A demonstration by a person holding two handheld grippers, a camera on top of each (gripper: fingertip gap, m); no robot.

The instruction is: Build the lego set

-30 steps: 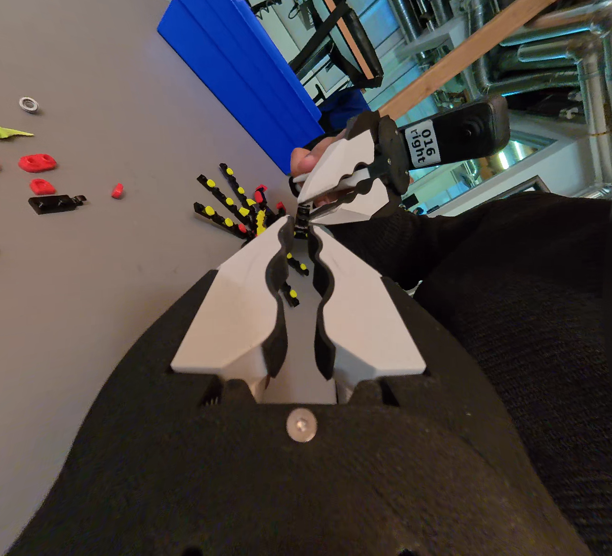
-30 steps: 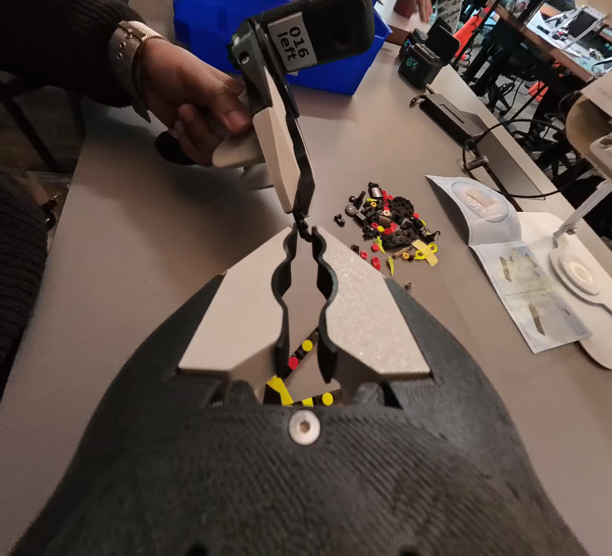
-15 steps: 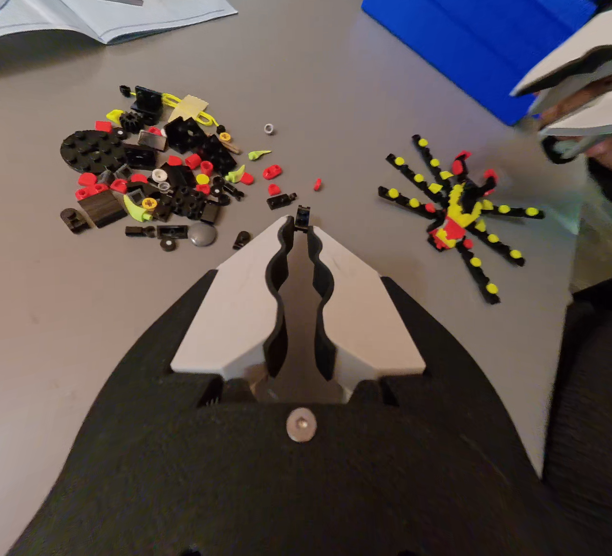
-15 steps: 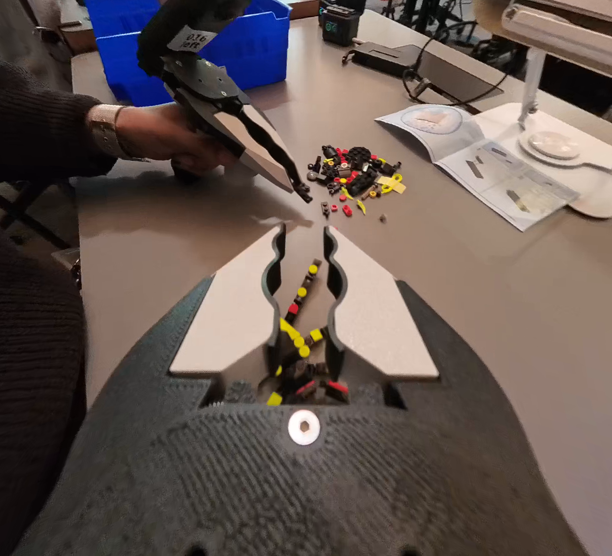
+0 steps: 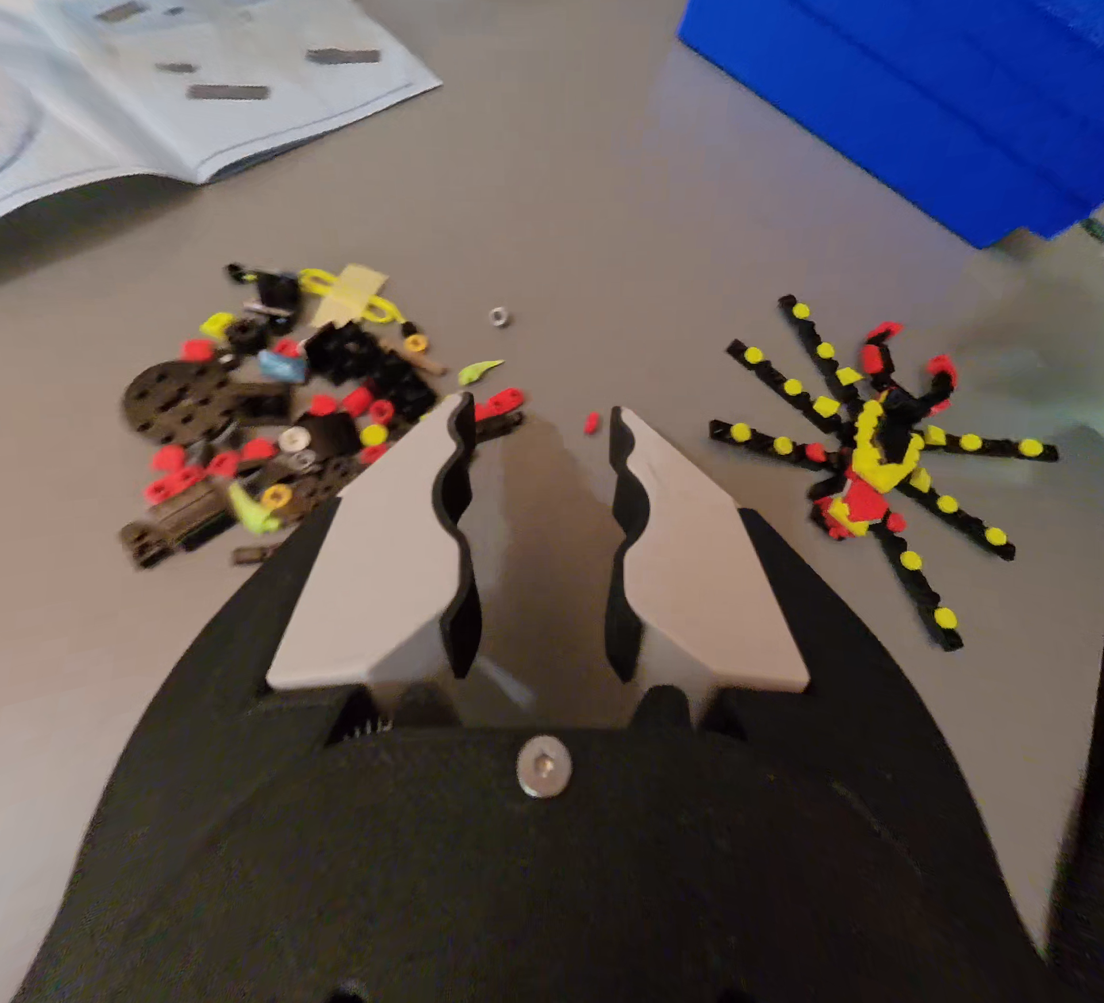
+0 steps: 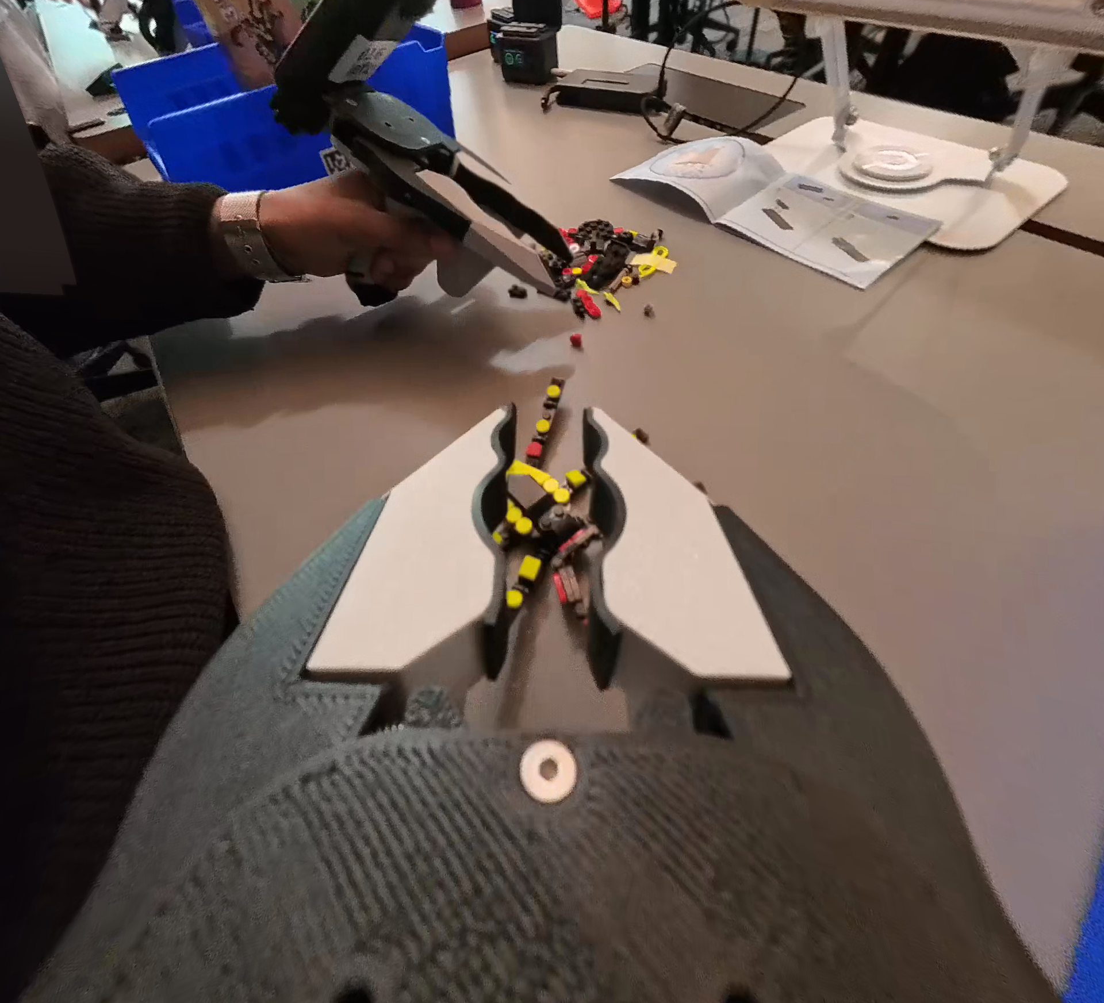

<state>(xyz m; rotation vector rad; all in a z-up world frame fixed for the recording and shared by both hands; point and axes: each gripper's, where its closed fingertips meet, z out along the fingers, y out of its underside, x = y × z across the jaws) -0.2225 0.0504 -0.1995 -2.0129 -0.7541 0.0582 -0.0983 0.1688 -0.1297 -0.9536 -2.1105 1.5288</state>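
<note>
Spider (image 5: 872,461), black with yellow and red studs, lies flat on the grey table (image 5: 567,168), right of the loose brick pile (image 5: 287,413). The left gripper (image 5: 540,419) hangs over the pile's near edge, jaws parted and empty. The right gripper (image 6: 546,413) hovers above the spider, jaws apart, holding nothing. A low sweep could scatter small bricks or snap a thin leg. A booklet (image 5: 197,78), blue bin (image 5: 932,54) and white lamp base (image 6: 896,180) crowd this busy workshop.
</note>
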